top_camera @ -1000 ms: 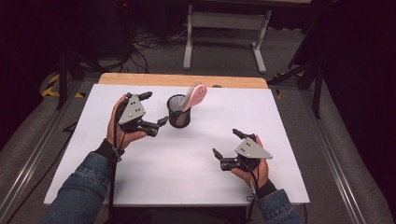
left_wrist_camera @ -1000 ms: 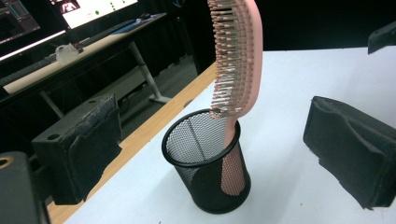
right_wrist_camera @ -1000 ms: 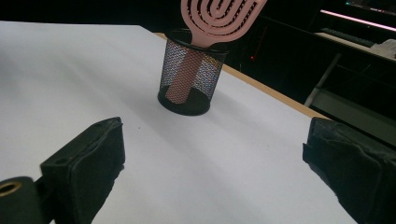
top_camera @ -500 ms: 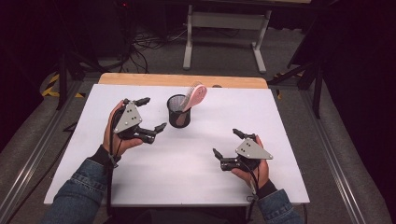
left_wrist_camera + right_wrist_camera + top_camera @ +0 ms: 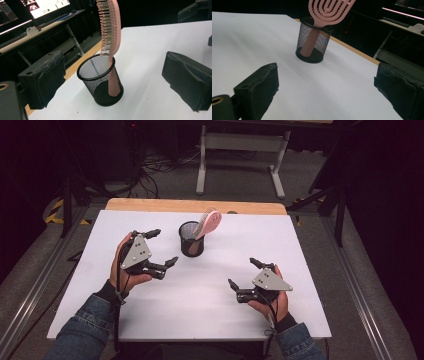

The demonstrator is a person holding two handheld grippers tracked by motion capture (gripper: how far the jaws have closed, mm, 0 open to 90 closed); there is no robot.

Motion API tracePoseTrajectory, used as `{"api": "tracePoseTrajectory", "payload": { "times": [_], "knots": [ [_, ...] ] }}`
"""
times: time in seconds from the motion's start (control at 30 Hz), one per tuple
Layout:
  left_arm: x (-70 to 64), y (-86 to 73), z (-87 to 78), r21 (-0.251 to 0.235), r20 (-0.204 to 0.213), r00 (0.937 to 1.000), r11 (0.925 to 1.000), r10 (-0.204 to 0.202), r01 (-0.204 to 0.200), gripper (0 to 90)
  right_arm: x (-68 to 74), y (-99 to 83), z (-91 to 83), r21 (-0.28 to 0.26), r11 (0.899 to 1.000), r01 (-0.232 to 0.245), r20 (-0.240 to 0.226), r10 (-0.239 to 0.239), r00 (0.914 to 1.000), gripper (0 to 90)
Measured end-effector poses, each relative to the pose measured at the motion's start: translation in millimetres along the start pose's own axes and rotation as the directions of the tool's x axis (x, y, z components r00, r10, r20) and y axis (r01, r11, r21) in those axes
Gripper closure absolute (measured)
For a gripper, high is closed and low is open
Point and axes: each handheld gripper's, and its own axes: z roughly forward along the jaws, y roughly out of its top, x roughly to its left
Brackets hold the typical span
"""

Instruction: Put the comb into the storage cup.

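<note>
A black mesh cup (image 5: pixel 191 239) stands on the white table (image 5: pixel 210 285) near its far middle. A pink hairbrush (image 5: pixel 209 222) leans inside it, handle down, head sticking out to the right. My left gripper (image 5: pixel 162 247) is open, left of the cup and a short way from it, jaws wide with nothing between them. In the left gripper view the cup (image 5: pixel 102 81) and the brush (image 5: pixel 110 27) stand between the jaws, farther off. My right gripper (image 5: pixel 244 273) is open near the front right. In the right gripper view the cup (image 5: pixel 312 42) and brush (image 5: pixel 329 10) lie ahead.
A wooden strip (image 5: pixel 195 206) runs along the table's far edge. Behind it stand a metal frame (image 5: pixel 240 150) and cables on the floor. Desks with monitors (image 5: pixel 47 6) are to the side in the gripper views.
My left gripper has pulled back from the cup, moving toward the front left. The right gripper has stayed put.
</note>
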Motion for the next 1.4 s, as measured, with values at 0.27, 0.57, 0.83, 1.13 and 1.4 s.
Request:
{"api": "tracePoseTrajectory", "payload": {
  "times": [0.27, 0.57, 0.83, 1.13, 1.4],
  "knots": [
    [-8.3, -8.1, -7.5, 0.011, 0.007, 1.0000, 0.9999, 0.000, 0.000, 5.9, -0.5, 1.0, -1.6, -0.003, 1.000, 0.003, 0.006, -0.002, 1.0000, 6.2],
    [-19.7, -19.7, -18.1, 0.023, 0.004, 0.9999, 0.9996, 0.015, -0.015, 6.7, 0.2, 2.3, -3.0, -0.004, 1.000, 0.010, 0.012, -0.010, 0.9999, 6.2],
    [-25.8, -27.6, -28.2, 0.033, -0.013, 0.9993, 0.9989, 0.034, -0.034, 7.0, 0.5, 2.5, -4.3, 0.001, 1.000, 0.015, 0.018, -0.015, 0.9997, 6.2],
    [-27.7, -45.1, -40.2, 0.061, -0.015, 0.9995, 0.9978, 0.028, -0.027, 6.7, 1.5, 3.4, -6.0, 0.000, 1.000, 0.022, 0.024, -0.022, 0.9995, 6.2],
    [-28.4, -57.4, -46.8, 0.087, -0.028, 0.9995, 0.9961, 0.013, -0.010, 6.9, 2.3, 3.3, -7.3, 0.002, 1.000, 0.030, 0.030, -0.030, 0.9991, 6.2]
  ]
}}
